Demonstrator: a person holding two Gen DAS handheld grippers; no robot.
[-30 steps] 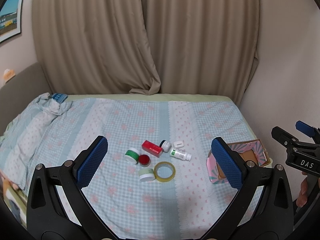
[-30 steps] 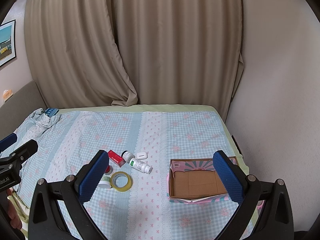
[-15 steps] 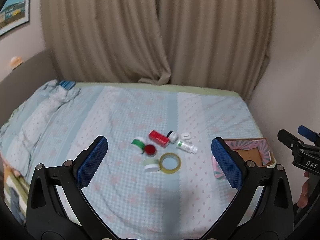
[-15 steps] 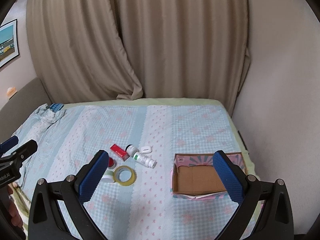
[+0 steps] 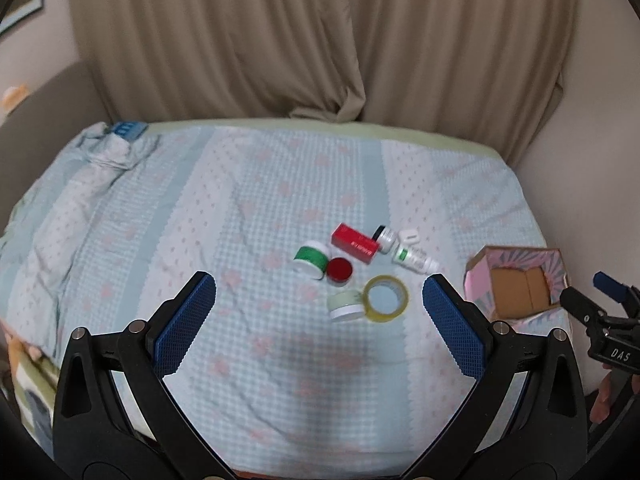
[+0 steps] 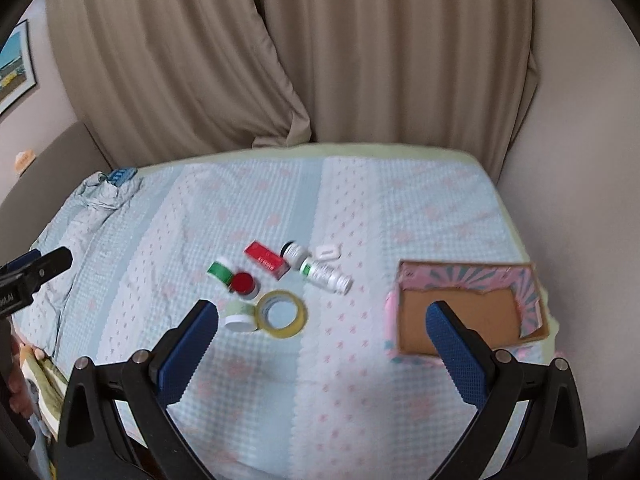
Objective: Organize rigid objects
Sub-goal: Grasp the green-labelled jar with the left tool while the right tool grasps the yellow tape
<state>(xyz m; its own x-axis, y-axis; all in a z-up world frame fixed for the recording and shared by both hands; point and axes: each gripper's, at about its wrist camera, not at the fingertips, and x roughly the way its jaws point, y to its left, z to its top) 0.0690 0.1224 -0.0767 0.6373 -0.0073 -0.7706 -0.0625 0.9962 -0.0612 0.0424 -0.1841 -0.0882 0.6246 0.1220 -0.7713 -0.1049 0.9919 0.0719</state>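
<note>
Clustered mid-bed: red box [image 5: 354, 243], green-wrapped jar [image 5: 310, 258] on its side, red lid [image 5: 339, 269], tape roll [image 5: 385, 298] touching pale jar [image 5: 345, 306], white bottle [image 5: 414, 260] lying flat; open pink box [image 5: 518, 282] w/ cardboard floor well to the right.

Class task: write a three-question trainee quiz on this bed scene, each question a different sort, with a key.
1. True or false: the cardboard box already holds the roll of tape.
2. Multiple choice: the red box lies (A) inside the cardboard box, (B) on the bedspread among the small containers, (C) between the fingers of the left gripper.
3. Fill in: both the left gripper and the right gripper are ____ and hold nothing.

Key: 1 false; 2 B; 3 open.
</note>
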